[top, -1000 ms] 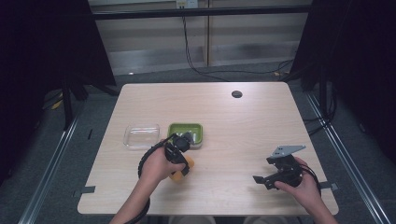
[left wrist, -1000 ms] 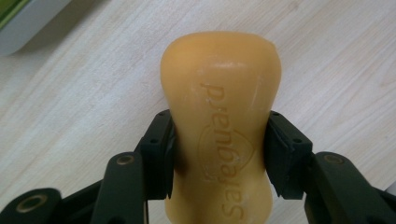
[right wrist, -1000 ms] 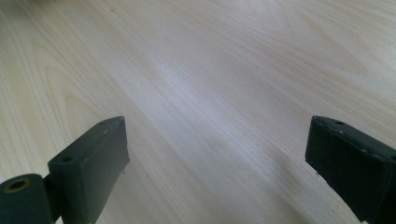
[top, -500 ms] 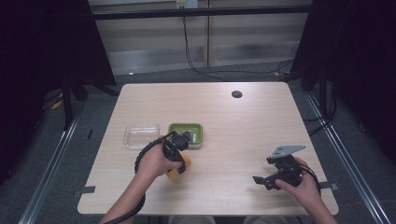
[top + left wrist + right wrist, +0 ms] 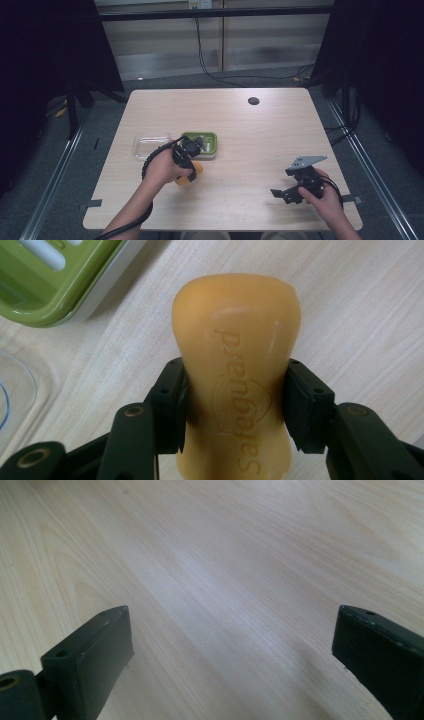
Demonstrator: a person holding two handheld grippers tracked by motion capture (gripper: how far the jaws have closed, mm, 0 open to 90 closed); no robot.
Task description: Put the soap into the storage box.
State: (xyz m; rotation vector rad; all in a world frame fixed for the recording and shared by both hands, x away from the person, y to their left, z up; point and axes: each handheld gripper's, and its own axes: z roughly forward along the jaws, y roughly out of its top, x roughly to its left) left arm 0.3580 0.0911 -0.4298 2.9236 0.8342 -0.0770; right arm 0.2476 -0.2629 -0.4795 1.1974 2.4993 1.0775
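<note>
So the left gripper (image 5: 235, 390) is clamped on an orange soap bar (image 5: 235, 370), one black jaw squeezing each side of its narrow waist, embossed lettering facing up. In the high view the bar sits toward the desk's (image 5: 280, 130) front-left part, just in front of a green soap dish (image 5: 207, 137), with a clear lid (image 5: 147, 145) lying flat right beside that dish on its left. The right gripper (image 5: 292, 187) is well apart near the front-right corner, jaws spread wide over bare wood, holding nothing.
</note>
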